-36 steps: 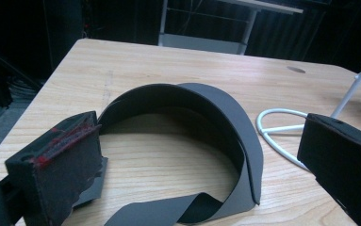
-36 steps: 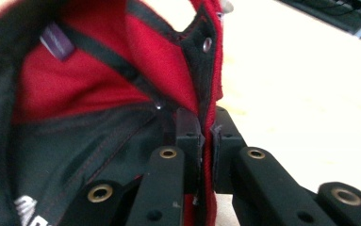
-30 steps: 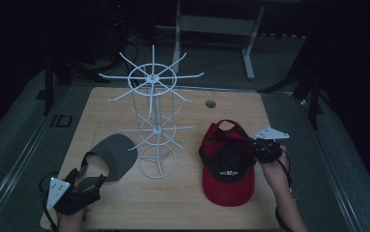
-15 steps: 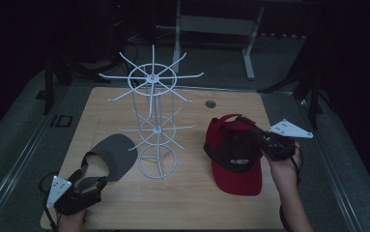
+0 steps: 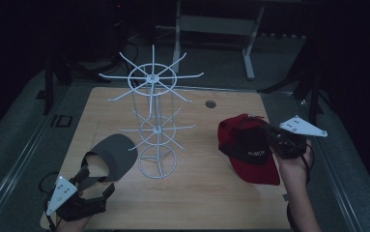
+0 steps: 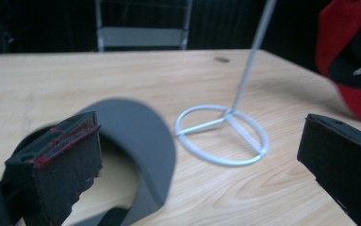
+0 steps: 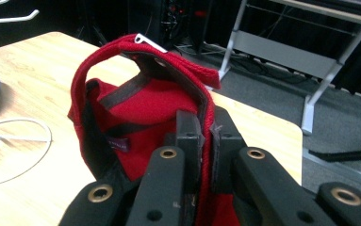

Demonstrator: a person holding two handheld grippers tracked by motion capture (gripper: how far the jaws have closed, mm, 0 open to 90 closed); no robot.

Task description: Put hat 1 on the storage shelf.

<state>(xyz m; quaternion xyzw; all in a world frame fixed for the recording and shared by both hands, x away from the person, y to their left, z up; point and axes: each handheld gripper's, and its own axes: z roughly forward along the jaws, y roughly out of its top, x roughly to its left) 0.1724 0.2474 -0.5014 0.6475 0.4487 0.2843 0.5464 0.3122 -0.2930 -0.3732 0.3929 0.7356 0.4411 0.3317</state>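
Lifted clear of the table since a second ago, the red cap (image 5: 248,149) now hangs at the right, pinched by its rim in the right gripper (image 7: 205,141), whose jaws are clamped tight on the fabric. Near left, the left gripper (image 5: 92,189) has risen a little, its jaws wide apart around the back of the grey cap (image 6: 138,141) without touching it. Between them stands the white wire rack (image 5: 154,121) on the wooden table (image 5: 206,193).
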